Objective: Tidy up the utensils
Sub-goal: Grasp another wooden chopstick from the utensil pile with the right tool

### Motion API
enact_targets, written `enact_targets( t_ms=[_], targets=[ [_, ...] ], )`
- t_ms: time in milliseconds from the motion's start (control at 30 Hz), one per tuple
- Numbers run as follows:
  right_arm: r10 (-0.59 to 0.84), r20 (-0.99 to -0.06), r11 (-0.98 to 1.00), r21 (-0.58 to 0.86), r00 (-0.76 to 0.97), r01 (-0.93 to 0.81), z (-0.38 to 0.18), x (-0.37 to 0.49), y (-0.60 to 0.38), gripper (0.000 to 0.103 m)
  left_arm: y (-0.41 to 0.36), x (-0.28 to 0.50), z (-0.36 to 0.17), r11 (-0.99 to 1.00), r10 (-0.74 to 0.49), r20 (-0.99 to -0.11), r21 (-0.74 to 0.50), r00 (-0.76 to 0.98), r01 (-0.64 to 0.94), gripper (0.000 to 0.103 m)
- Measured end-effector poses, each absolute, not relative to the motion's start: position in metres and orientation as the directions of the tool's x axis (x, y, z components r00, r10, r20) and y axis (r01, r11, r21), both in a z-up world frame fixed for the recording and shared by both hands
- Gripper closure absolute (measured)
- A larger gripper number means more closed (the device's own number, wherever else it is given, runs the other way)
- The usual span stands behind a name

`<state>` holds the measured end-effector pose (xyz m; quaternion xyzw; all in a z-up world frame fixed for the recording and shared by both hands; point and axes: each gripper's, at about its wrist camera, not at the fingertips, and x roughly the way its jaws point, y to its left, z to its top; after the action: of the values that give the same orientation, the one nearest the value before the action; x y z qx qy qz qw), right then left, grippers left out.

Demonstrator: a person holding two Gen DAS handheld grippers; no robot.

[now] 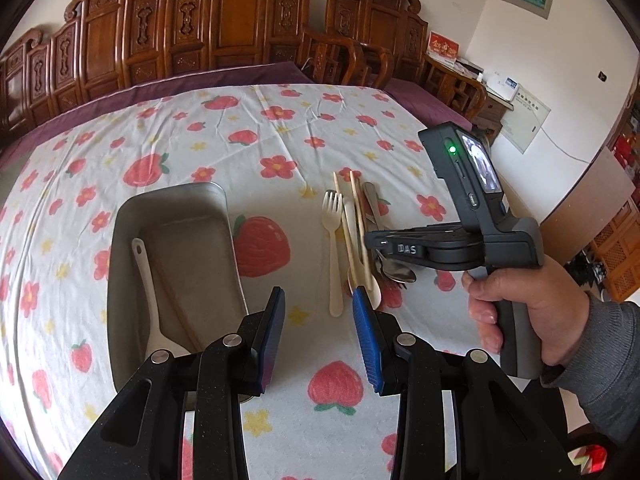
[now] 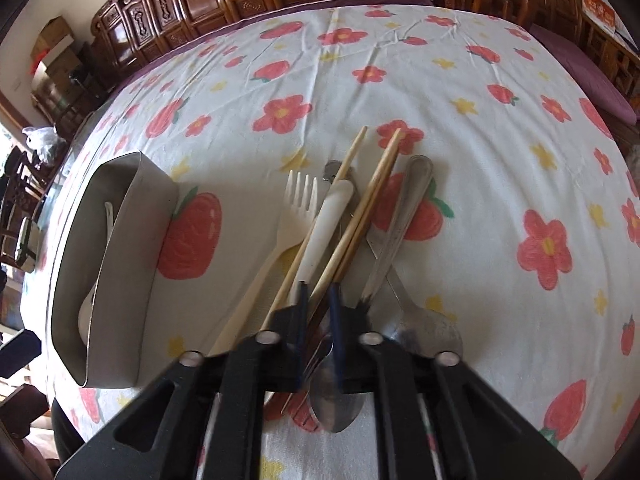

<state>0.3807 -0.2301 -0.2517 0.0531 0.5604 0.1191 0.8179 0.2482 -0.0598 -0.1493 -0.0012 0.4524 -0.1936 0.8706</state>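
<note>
Pile of utensils (image 2: 352, 216) on the cloth just right of the metal tray (image 2: 120, 272), touching nothing of it. In the pile: cream plastic fork (image 2: 298, 200), tines away from camera, nearest the tray; white rounded plastic handle (image 2: 326, 224) next over; two pale wooden chopsticks (image 2: 370, 200), slim and tapered, crossing on top; steel spoons (image 2: 400, 216) with long glossy handles on the far side from the tray, one bowl (image 2: 432, 328) lying flat and reflective by the right gripper. Right gripper (image 2: 320, 312) tipped down into the near end of the pile, blue ribbed pads drawn together, clamped on a chopstick, as far as the narrow gap shows; second steel spoon bowl (image 2: 334, 400) under the fingers, contact with it not readable. Tray rectangular, rounded corners, dull brushed steel, one white plastic ladle-type spoon (image 1: 150, 300) inside, handle with hang hole toward the far end. Right wrist view only shows the tray's outer wall and a sliver of that spoon; left wrist view shows the full tray floor. Left wrist view also shows the right gripper (image 1: 372, 242) side-on, black body with green LED, held by a hand (image 1: 528, 308) in a grey sleeve. Left gripper (image 1: 318, 312) hanging over the cloth between tray and pile, pads apart, nothing between them. Cloth (image 1: 280, 140) white cotton, creased, printed red strawberries and flowers; carved dark wood chairs (image 1: 224, 20) beyond the tray.
</note>
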Motion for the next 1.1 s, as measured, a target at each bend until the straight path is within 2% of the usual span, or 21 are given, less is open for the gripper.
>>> enact_targets(
  t_ms=[400,467,500,533,700,833,1100],
  targets=[
    [0.259,-0.893,0.959,0.192,0.368,-0.208,-0.238,0.372,-0.217,0.1,-0.073,0.254,-0.153,0.921,-0.345,-0.793,-0.182,0.503,0.344,0.07],
    [0.243,-0.899,0.961,0.172,0.364,-0.218,-0.241,0.372,-0.213,0.089,-0.073,0.253,-0.154,0.922,-0.342,-0.794,-0.181,0.502,0.342,0.07],
    [0.227,-0.903,0.963,0.153,0.364,-0.22,-0.243,0.372,-0.211,0.079,-0.072,0.253,-0.154,0.923,-0.341,-0.795,-0.181,0.502,0.341,0.07],
    [0.213,-0.906,0.966,0.14,0.367,-0.218,-0.245,0.372,-0.211,0.078,-0.071,0.252,-0.154,0.923,-0.341,-0.795,-0.183,0.501,0.339,0.07],
    [0.206,-0.906,0.975,0.155,0.37,-0.162,-0.25,0.375,-0.223,0.078,-0.068,0.251,-0.155,0.923,-0.343,-0.795,-0.186,0.501,0.336,0.07],
    [0.197,-0.91,0.978,0.154,0.366,-0.144,-0.252,0.383,-0.226,0.088,-0.064,0.251,-0.157,0.923,-0.346,-0.795,-0.191,0.499,0.335,0.07],
    [0.173,-0.915,0.984,0.145,0.365,-0.103,-0.255,0.401,-0.229,0.091,-0.061,0.249,-0.155,0.922,-0.348,-0.792,-0.192,0.501,0.336,0.07]
  ],
)
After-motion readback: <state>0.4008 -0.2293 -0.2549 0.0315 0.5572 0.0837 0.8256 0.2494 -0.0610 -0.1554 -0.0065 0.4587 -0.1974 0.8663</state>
